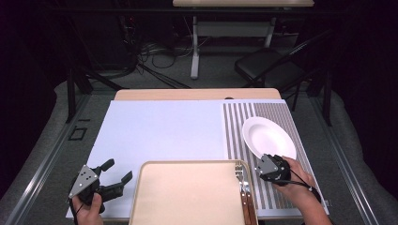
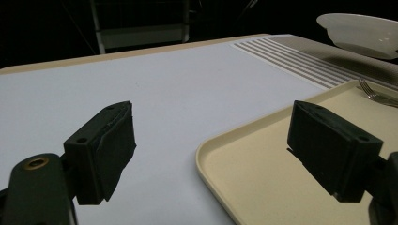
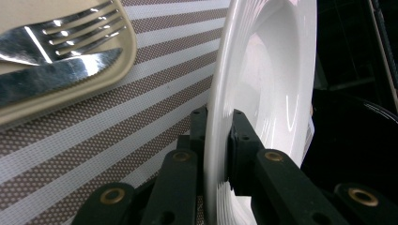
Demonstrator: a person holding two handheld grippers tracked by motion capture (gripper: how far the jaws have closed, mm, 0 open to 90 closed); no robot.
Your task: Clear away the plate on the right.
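The right gripper (image 1: 268, 159) pinches the white plate's (image 1: 267, 136) rim over the striped mat (image 1: 234, 126); the left gripper (image 1: 117, 172) is wide open

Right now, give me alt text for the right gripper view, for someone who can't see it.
The right gripper clamps the rim of a white plate between its black jaws, above a striped placemat. A fork and knife lie on a beige tray at upper left.
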